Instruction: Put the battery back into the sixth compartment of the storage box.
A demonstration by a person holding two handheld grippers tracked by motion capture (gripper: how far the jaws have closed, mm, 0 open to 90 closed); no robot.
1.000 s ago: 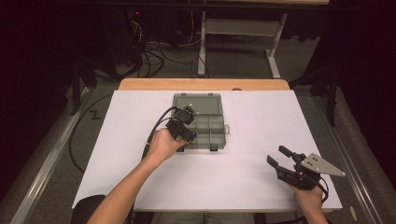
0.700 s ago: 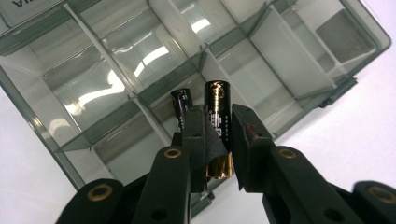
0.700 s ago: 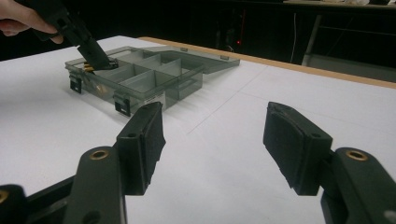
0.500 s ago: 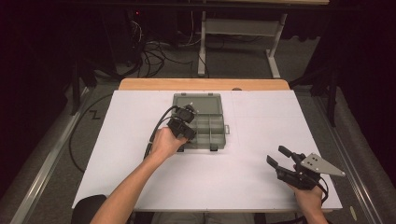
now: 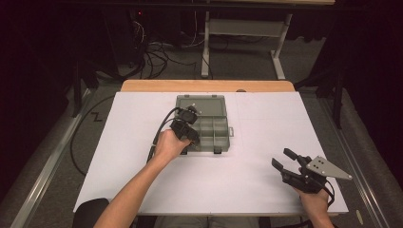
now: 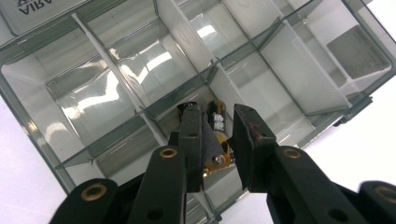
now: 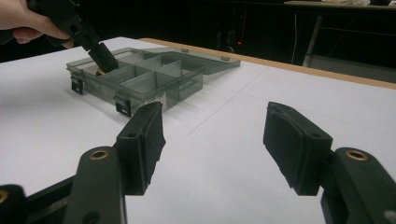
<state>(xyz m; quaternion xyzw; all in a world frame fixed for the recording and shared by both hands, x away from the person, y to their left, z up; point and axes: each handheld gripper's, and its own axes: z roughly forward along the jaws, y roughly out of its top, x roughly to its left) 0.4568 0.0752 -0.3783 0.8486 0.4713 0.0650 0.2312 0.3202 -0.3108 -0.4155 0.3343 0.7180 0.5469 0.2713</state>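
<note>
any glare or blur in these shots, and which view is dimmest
Left gripper view: bright glare patches on the clear organizer box, and the near fingers look soft. Right gripper view: sharp on the white table, background nearly black. High view: table evenly lit, surrounding floor dim, little shadow.

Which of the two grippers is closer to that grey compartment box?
The left. The left gripper reaches into the grey compartment box at its near corner; the right gripper sits apart, toward the table's near right.

Divider walls of compartment box (image 5: pixel 211 129) hem in left gripper (image 6: pixel 218 126) (small part (image 6: pixel 215 122) just beside its fingertips). Open white table (image 5: pixel 266 128) lies between box and right gripper (image 5: pixel 286 159); raised lid (image 5: pixel 200 102) blocks far side.
</note>
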